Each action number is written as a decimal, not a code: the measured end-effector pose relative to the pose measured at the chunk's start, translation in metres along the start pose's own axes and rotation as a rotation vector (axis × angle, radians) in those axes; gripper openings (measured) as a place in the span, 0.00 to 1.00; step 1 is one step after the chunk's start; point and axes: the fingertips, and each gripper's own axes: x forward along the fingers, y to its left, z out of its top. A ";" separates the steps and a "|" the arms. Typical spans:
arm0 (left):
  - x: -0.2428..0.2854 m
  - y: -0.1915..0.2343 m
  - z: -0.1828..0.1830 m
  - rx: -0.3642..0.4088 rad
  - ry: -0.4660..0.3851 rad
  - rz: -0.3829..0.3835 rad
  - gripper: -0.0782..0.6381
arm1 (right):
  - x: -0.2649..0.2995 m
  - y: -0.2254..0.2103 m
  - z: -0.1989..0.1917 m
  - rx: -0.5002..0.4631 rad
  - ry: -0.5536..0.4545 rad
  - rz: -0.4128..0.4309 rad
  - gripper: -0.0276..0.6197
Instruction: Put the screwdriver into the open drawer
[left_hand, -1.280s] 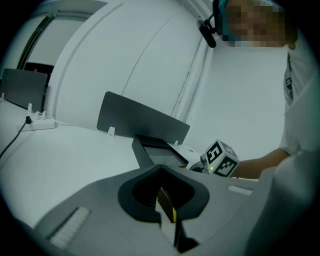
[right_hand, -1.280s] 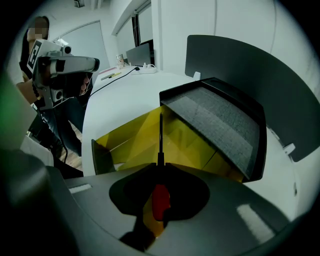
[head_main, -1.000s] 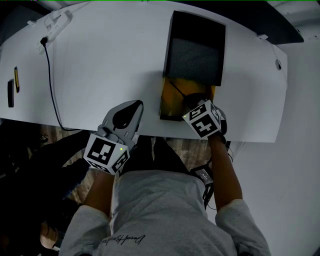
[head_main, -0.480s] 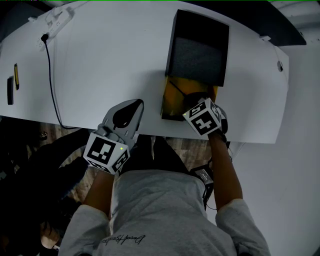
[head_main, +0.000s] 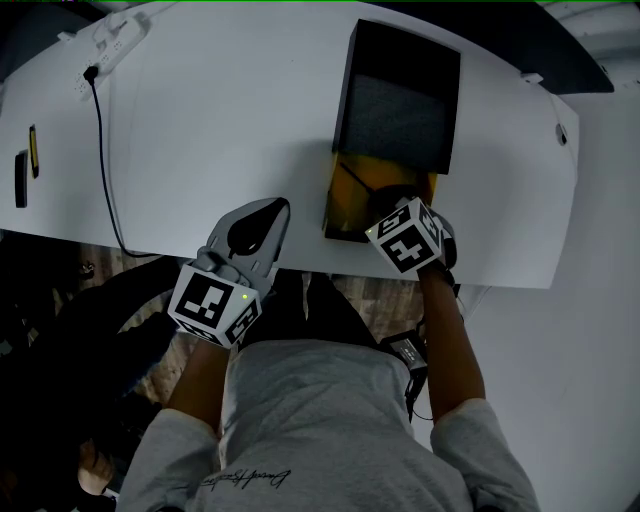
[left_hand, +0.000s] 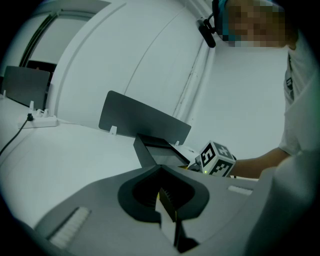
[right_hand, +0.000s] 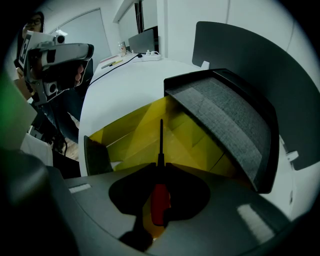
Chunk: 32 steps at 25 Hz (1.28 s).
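Note:
A screwdriver (right_hand: 160, 196) with a red handle and a thin black shaft sits between the jaws of my right gripper (right_hand: 161, 167), which is shut on it. Its shaft points into the open yellow drawer (right_hand: 131, 134) just below it. In the head view my right gripper (head_main: 390, 203) hangs over the drawer (head_main: 343, 198) at the table's near edge, and the screwdriver is hidden there. My left gripper (head_main: 254, 226) rests over the table's front edge to the left of the drawer. Its jaws are shut with nothing between them (left_hand: 168, 201).
The drawer slides out of a black cabinet (head_main: 398, 92) with a grey felt top (right_hand: 227, 117). A power strip (head_main: 110, 42) and its black cable (head_main: 104, 150) lie on the white table (head_main: 210, 120) at far left. Two small dark items (head_main: 22, 186) sit near the left edge.

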 end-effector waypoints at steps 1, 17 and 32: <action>0.000 0.000 0.001 -0.002 0.000 0.000 0.11 | 0.000 0.000 0.000 -0.004 0.000 -0.001 0.17; 0.001 -0.003 0.002 0.001 -0.006 0.000 0.11 | -0.002 -0.001 0.002 -0.023 -0.006 0.002 0.20; -0.005 -0.014 0.014 0.028 0.000 -0.006 0.11 | -0.028 0.000 0.011 0.045 -0.106 0.006 0.19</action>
